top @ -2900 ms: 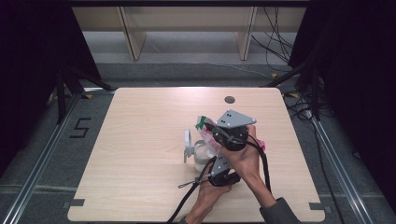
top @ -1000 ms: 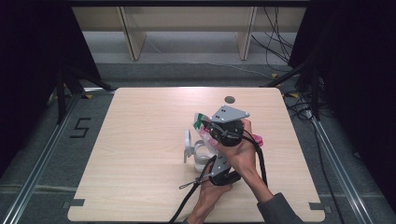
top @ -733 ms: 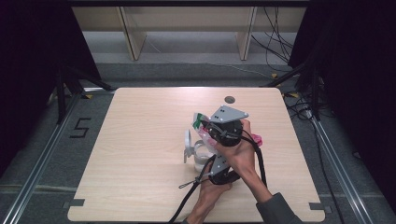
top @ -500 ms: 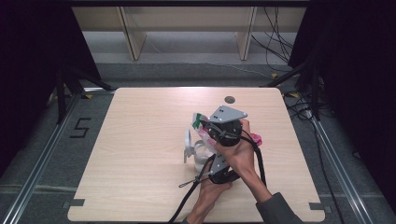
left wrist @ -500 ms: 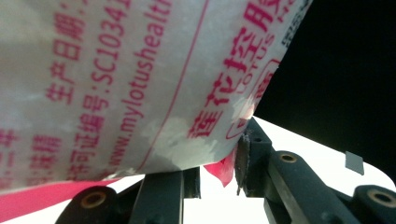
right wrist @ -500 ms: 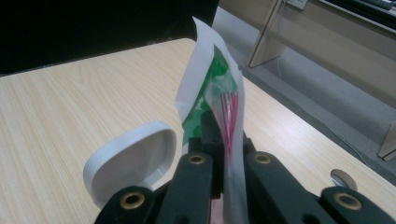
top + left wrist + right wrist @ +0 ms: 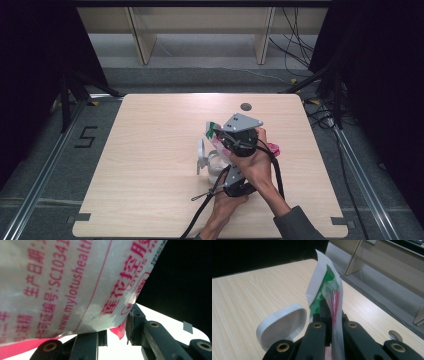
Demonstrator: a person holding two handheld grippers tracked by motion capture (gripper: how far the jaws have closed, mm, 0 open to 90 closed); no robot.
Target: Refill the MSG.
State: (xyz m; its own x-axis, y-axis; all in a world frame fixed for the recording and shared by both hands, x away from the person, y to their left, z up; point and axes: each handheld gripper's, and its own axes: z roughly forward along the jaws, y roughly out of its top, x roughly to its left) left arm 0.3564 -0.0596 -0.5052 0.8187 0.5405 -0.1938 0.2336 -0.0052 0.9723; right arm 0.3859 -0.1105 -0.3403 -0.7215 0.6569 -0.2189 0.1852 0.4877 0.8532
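A plastic bag (image 7: 214, 131), white with green and pink print, is held up over the middle of the table. My right gripper (image 7: 220, 137), under its grey plate, is shut on the bag's (image 7: 325, 282) thin edge; its jaws (image 7: 332, 315) pinch the film flat. Nearer the person, my left gripper (image 7: 226, 172) points up at the bag from below. In the left gripper view the bag (image 7: 75, 282) with red print hangs close, and its lower corner sits pinched between the jaws (image 7: 116, 327). A white tub (image 7: 214, 165) with its lid (image 7: 282, 327) standing open is right beside the bag.
Both hands cross near the table's (image 7: 150, 150) front centre, with cables trailing off the near edge. A round cable hole (image 7: 245, 106) lies at the back. Wooden shelf legs (image 7: 142, 40) stand on the floor beyond the table.
Since the earliest frame the right gripper and the bag have edged slightly left and away. Over the last second nothing has visibly moved.
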